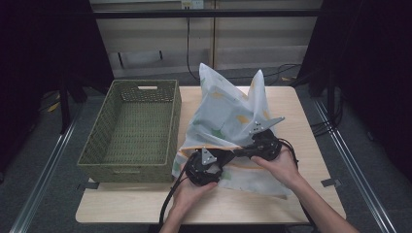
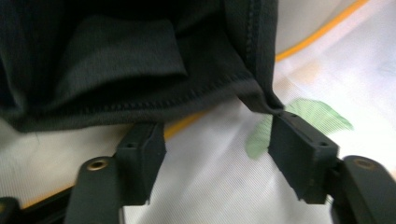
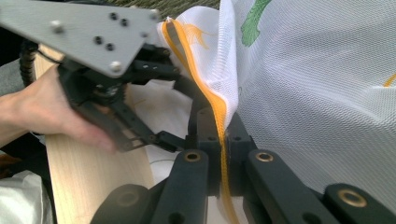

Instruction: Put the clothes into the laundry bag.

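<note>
While our right claw (image 3: 223,140) pinches the orange hem (image 3: 215,109) of the mesh bag (image 1: 228,114), its jaws pressed together on the trim, we judge it is there to hold the mouth up and open. The bag stands on the worktop (image 1: 296,104), right of the green basket (image 1: 133,126), its two corners poking upward, its mouth toward us near the front edge.

Our left claw (image 2: 217,144) is spread, jaws well apart, with a dark garment (image 2: 135,65) just ahead of them inside the mouth. A fold of its stitched hem touches the tip of one jaw, but nothing is clamped. White mesh with a green leaf print (image 2: 299,121) lies beneath.

In the high view both hands sit close together at the bag's opening, the left hand (image 1: 187,191) low and the right hand (image 1: 279,167) a little farther back. Holding the hem taut with one claw keeps the limp mesh from collapsing, so the other claw has room to work on the garment. We cannot tell whether the cloth is going in or coming out.
</note>
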`<state>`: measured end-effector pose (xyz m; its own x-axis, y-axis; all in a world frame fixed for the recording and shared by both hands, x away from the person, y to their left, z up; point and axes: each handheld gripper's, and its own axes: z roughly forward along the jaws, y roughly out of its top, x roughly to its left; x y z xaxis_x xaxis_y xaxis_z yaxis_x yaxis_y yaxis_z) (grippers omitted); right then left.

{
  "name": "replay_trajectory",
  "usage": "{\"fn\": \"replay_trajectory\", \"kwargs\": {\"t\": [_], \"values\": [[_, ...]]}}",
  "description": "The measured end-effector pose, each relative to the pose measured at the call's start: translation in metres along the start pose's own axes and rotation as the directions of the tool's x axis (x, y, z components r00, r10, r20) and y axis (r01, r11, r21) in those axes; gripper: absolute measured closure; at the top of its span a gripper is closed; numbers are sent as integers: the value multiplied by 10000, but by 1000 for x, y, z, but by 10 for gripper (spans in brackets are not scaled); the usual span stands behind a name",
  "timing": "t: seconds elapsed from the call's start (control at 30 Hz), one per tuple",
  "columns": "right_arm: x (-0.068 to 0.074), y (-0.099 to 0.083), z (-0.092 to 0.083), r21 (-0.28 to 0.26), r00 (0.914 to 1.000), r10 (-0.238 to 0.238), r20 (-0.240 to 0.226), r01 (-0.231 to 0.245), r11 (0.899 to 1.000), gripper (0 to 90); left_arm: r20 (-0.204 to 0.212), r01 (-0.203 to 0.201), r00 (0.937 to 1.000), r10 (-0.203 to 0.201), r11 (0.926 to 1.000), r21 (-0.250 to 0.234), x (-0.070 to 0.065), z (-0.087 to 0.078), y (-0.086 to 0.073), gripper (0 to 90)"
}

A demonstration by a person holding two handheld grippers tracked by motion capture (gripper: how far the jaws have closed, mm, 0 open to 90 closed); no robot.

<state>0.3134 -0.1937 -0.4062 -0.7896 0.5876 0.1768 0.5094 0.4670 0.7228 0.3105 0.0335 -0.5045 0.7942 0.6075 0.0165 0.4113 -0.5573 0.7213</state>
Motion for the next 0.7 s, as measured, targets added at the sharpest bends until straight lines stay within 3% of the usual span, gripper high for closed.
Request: {"fn": "replay_trajectory", "kwargs": {"t": [0.07, 0.1, 0.17, 0.23, 0.27, 0.3, 0.33, 0.4, 0.5, 0.6, 0.67, 0.7], "values": [[0, 0, 0, 6, 10000, -52, -26, 52, 10000, 890, 83, -4, 10000, 5, 10000, -81, 1, 3, 2, 316], [0, 0, 0, 6, 10000, -52, -26, 52, 10000, 890, 130, -278, 9995, 278, 9996, 16, 2, 4, 4, 316], [0, 0, 0, 2, 10000, -32, -66, 32, 10000, 890, 731, -42, 9973, 63, 9996, -283, 8, 10, 4, 326], [-1, 0, 0, -20, 10000, -9, -50, 9, 10000, 890, 694, -18, 9976, 42, 9994, -357, 8, 12, 6, 352], [-1, 0, 0, -30, 10000, -19, -25, 19, 10000, 890, 738, -121, 9972, 132, 9998, -144, 8, 11, 8, 375], [-1, 0, 0, -27, 10000, -21, -5, 21, 10000, 890, 824, -201, 9964, 201, 9998, -9, 8, 11, 10, 522], [-1, 0, 0, -27, 10000, -21, -5, 21, 10000, 890, 964, -247, 9950, 247, 9997, -18, 7, 10, 11, 522], [0, 0, -1, -43, 10000, -30, 2, 30, 10000, 890, 1193, -400, 9920, 406, 9992, -77, 7, 11, 12, 662], [0, 1, -2, -73, 10000, -7, 2, 7, 10000, 890, 1511, -104, 9885, 111, 9999, -50, 12, 11, 11, 816], [-1, 1, -1, -65, 10000, 21, -24, -21, 10000, 890, 1501, 169, 9886, -127, 9995, -273, 12, 12, 9, 872], [-1, 1, -1, -66, 10000, 44, -24, -44, 10000, 890, 1219, -127, 9924, 139, 9999, -100, 8, 10, 11, 875], [-2, 1, -1, -39, 10000, 32, 13, -32, 10000, 890, 1151, -93, 9933, 112, 9998, -168, 6, 11, 11, 877]]}}
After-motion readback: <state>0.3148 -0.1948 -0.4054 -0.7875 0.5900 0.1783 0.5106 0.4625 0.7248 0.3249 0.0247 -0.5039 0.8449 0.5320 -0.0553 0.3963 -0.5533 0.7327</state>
